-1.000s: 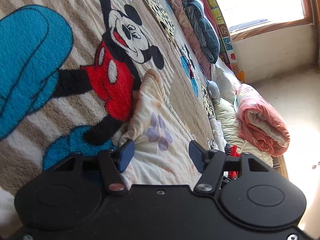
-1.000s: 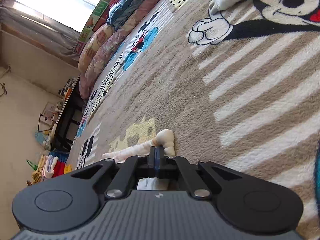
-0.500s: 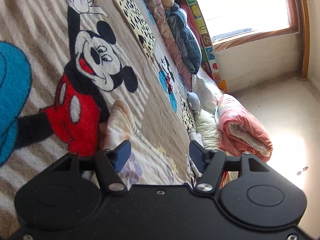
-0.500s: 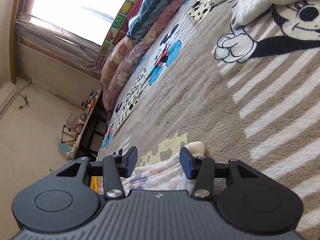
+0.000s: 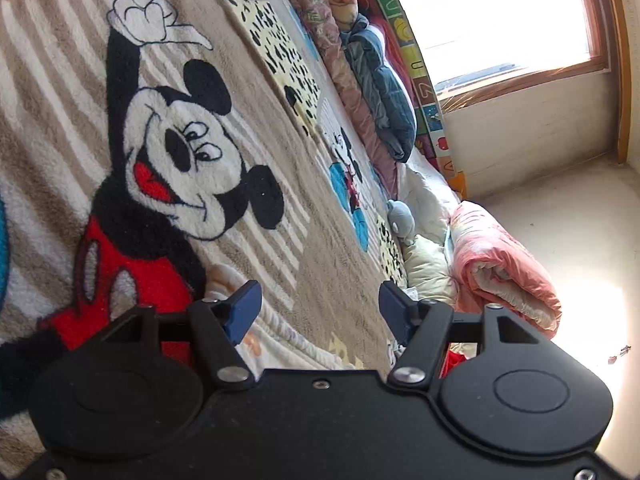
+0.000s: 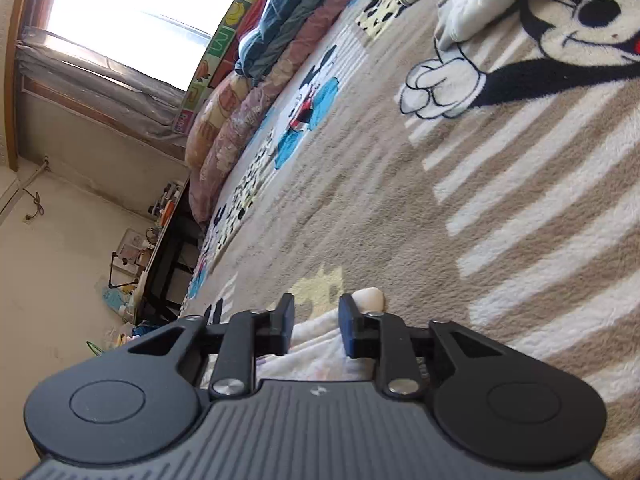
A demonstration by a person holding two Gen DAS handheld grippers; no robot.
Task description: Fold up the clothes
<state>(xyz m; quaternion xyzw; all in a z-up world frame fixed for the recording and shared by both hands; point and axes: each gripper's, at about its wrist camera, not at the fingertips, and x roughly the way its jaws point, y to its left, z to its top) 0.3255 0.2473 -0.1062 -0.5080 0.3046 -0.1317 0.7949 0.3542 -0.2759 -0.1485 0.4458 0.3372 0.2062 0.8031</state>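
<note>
Left claw [image 5: 320, 306]: jaws wide, gripping nothing, floral garment [image 5: 276, 344] lying beneath.
Right claw [image 6: 316, 322]: jaws just narrowing, part-open over the cloth, nothing pinched.
Garment: flat on the bed's blanket [image 5: 320, 240].
Progress: released; folds probably remain.

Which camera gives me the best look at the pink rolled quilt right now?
The left wrist view. The pink rolled quilt lies in full sight at the far right edge of the Mickey Mouse blanket, beyond the open left gripper. The right wrist view shows none of it, only blanket, pillows and window.
</note>
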